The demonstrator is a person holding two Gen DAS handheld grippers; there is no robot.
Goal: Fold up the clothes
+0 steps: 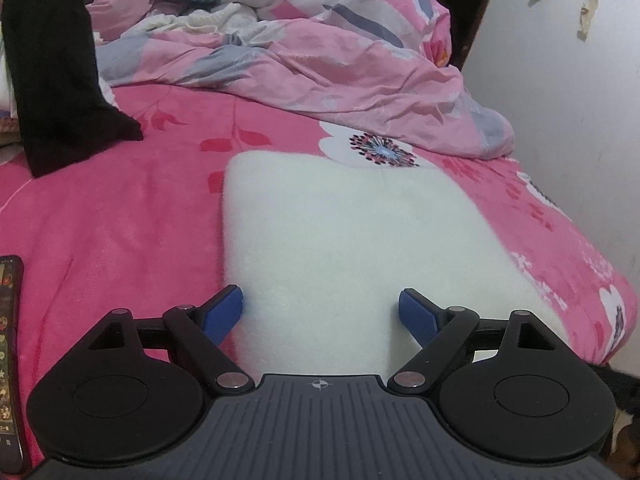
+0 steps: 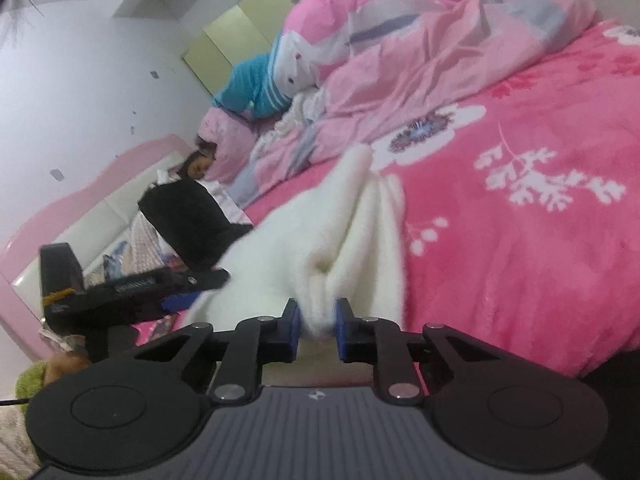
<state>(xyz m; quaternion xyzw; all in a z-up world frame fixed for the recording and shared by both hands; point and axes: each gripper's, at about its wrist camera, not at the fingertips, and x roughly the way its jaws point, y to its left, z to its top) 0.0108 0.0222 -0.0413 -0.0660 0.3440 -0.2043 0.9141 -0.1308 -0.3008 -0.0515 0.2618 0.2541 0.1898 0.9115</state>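
We had the white garment laid flat on the pink bed, clear of the rumpled quilt, so it could be folded on an even surface. Our right gripper was clamped on a bunched edge of it, raising that edge to carry it over. Our left gripper hung with jaws wide apart above the near edge, gripping nothing, probably ready to steady the cloth.
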